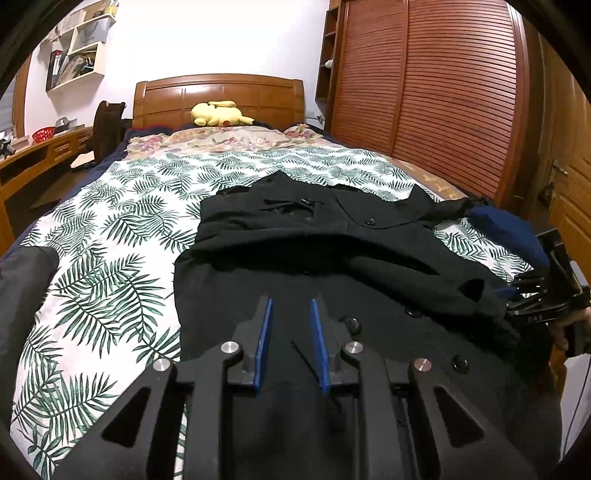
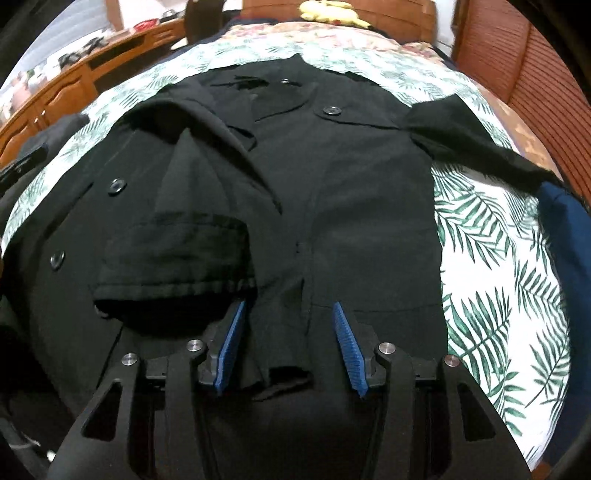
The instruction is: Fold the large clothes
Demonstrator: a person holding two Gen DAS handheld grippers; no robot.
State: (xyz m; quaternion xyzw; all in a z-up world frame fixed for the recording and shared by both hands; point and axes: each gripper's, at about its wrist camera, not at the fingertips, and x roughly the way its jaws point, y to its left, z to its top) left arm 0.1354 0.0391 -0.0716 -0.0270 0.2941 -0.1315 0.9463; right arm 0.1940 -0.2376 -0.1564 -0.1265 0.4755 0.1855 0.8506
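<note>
Right now my left gripper (image 1: 291, 301) hovers narrowly parted over the black coat (image 1: 332, 251); my right gripper (image 2: 290, 308) gapes wider, gripping nothing.

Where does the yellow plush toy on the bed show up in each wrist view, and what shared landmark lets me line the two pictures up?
Left wrist view: the yellow plush toy lies upper centre-left, against the wooden headboard.
Right wrist view: the plush toy sits at the very top edge, centre, partly cut off and blurred.
Shared landmark: the black coat spread on the palm-leaf bedspread.
</note>
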